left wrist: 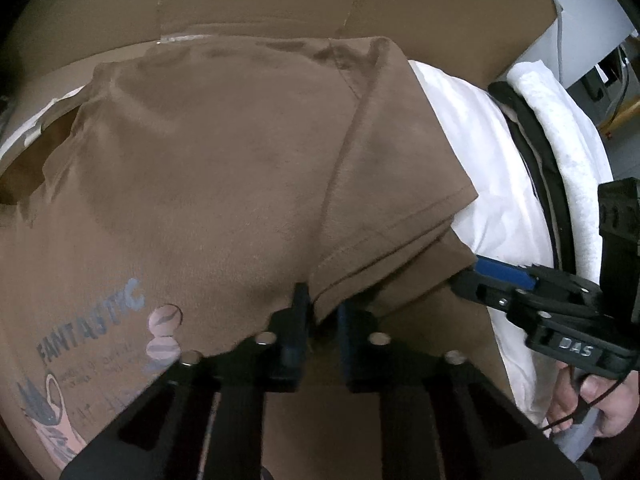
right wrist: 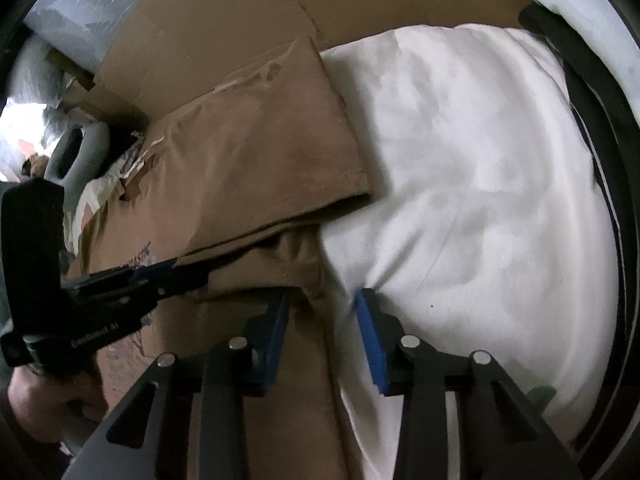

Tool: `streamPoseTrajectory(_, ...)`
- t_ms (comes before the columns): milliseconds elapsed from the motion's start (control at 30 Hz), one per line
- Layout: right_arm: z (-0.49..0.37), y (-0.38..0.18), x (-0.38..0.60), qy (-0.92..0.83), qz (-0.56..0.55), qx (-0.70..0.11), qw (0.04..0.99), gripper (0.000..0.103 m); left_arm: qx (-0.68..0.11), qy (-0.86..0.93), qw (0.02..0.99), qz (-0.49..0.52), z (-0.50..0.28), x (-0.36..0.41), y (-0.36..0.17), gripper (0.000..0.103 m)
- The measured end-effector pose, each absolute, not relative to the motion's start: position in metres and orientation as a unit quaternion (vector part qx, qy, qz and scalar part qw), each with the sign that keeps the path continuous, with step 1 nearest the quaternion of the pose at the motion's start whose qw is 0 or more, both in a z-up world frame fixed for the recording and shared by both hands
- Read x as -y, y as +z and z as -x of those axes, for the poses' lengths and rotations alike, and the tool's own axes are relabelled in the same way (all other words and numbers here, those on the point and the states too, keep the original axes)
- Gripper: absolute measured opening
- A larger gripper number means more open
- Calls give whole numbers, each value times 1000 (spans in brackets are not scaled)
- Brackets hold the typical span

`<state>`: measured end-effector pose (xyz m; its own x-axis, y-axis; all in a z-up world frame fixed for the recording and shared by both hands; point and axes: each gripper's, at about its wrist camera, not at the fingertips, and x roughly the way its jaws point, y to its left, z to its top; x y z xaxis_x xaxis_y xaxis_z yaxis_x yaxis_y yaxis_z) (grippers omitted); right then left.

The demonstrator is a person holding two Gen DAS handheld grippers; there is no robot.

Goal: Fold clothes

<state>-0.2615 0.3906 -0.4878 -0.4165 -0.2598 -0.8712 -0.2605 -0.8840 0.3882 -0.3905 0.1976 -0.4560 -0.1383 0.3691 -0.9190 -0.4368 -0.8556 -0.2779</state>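
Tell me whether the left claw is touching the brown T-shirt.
Touching. The left wrist view shows the left claw closed on the brown T-shirt at its folded sleeve edge.

Both wrist views close, downward, overlapping.

I see a brown shirt (left wrist: 224, 168) made of soft, matt cloth with a flat printed picture on it. Beside it lies white cloth (right wrist: 472, 184), soft and a bit wrinkled. Under them is brown cardboard (right wrist: 224, 12), dull and smooth. My left gripper (left wrist: 320, 312) is matt black plastic with shiny metal pins.
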Motion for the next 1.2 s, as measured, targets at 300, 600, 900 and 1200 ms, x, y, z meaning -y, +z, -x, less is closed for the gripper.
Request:
streamPoseTrajectory(300,253,-493,-408,803,531,-272,9,11,30,758,254,601,381,-186,-433,4)
streamPoseTrajectory(600,250,-495,-409,802,527,-281,6,9,43,754,227,615,372,-182,-450,4)
streamPoseTrajectory(900,250,-496,-408,804,525,-278,7,9,33,753,211,623,371,-180,-458,3)
streamPoseTrajectory(1200,246,-497,-413,796,527,-298,3,9,30,739,193,645,379,-177,-442,50)
